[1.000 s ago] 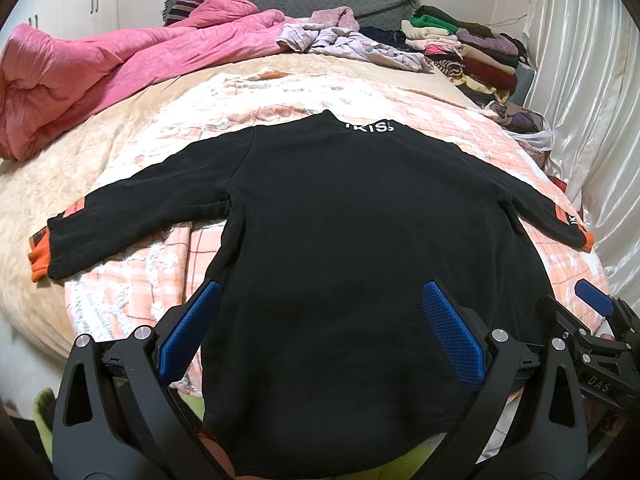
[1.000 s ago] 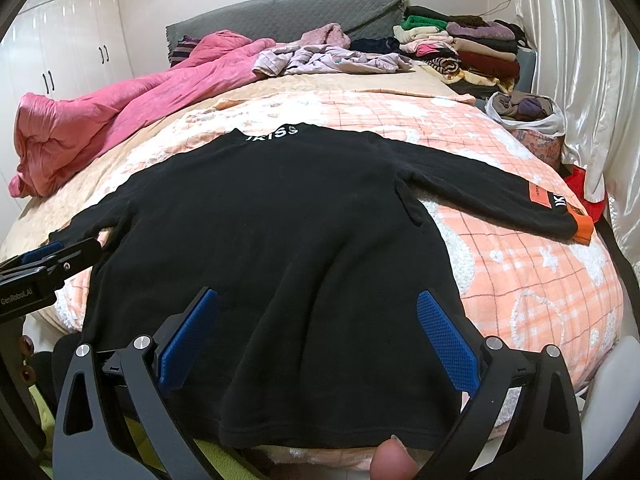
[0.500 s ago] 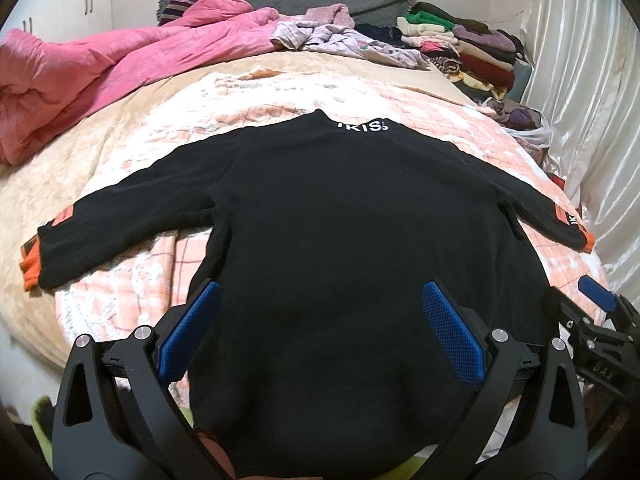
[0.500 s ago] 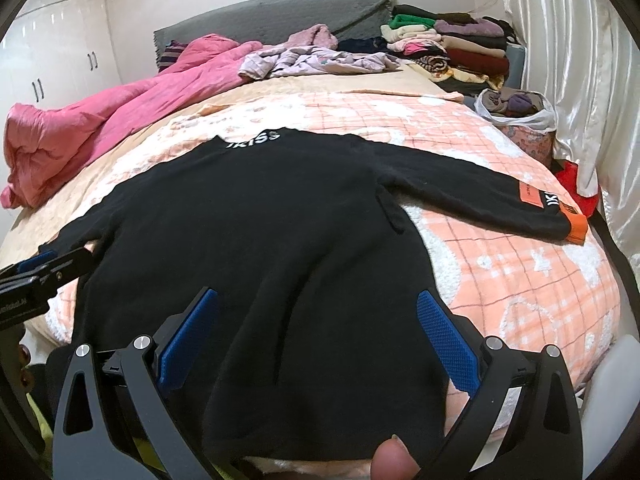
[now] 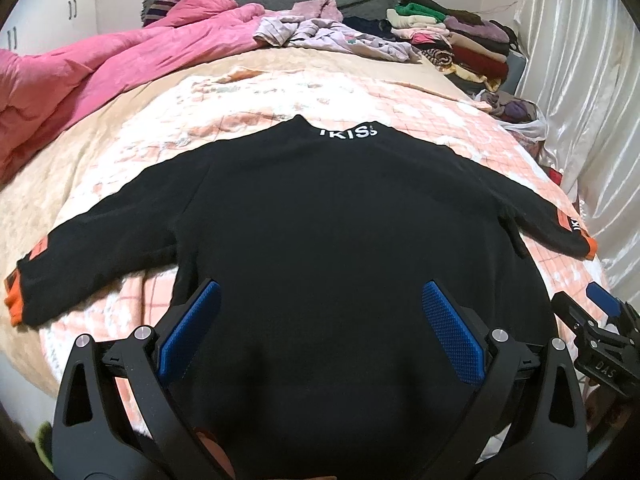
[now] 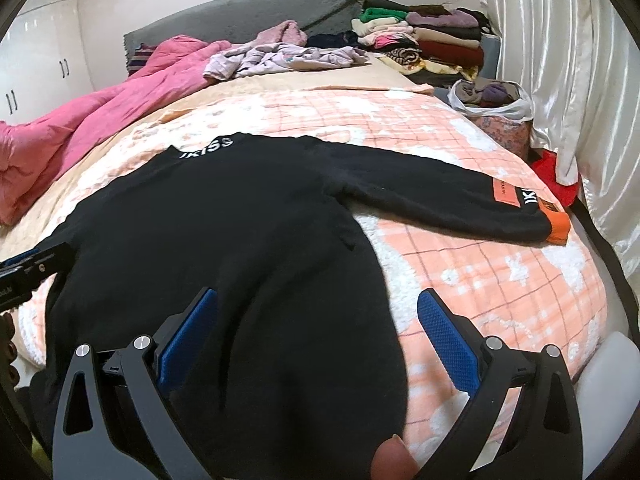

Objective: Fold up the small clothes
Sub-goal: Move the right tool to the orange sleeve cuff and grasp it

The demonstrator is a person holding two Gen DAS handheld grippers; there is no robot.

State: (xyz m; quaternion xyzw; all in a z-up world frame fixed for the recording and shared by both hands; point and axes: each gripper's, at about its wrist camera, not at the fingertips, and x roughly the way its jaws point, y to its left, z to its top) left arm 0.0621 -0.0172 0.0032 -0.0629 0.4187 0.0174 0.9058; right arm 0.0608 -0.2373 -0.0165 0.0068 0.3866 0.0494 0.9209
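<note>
A black sweater lies spread flat on the bed, with both grippers wide open over its lower hem.

The bed (image 5: 132, 168) carries a peach checked blanket (image 6: 500, 280), and a pink quilt (image 5: 80, 80) is bunched along its far left side. The black sweater (image 5: 340, 220) lies flat on the blanket with its collar away from the cameras and both sleeves stretched out to the sides; each cuff is orange. Near the headboard a stack of folded clothes (image 6: 432, 40) stands beside loose lilac garments (image 6: 288, 58). At the right edge of the bed a white plastic bag (image 6: 508, 102) holds dark crumpled clothes. The left gripper (image 5: 320, 320) hangs above the middle of the hem, jaws wide and holding nothing. The right gripper (image 6: 316, 324) is over the hem's right corner, also wide and holding nothing.
</note>
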